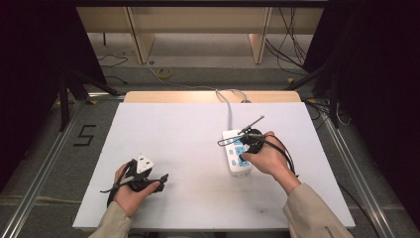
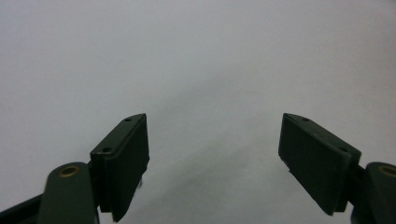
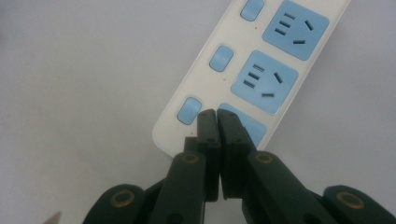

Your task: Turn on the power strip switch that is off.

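Right gripper [image 3: 217, 116], flat black fingers clenched together with nothing between them, over a glossy white power strip [image 3: 261, 70] with rounded blue buttons; left gripper [image 2: 215, 154] released above the matte white tabletop [image 2: 196, 56].

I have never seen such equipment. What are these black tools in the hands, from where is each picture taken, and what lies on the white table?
A person sits at a white table and holds a hand-operated gripper in each hand; no robot arm is involved. The high view looks down from above the person. The other two pictures come from small cameras riding on the grippers, looking along their black jaws. The left gripper has its jaws wide open over bare table and holds nothing. The right gripper has its jaws shut, with nothing between them, tips at the end of a white power strip with blue sockets and switches. Its cord runs to the far edge.
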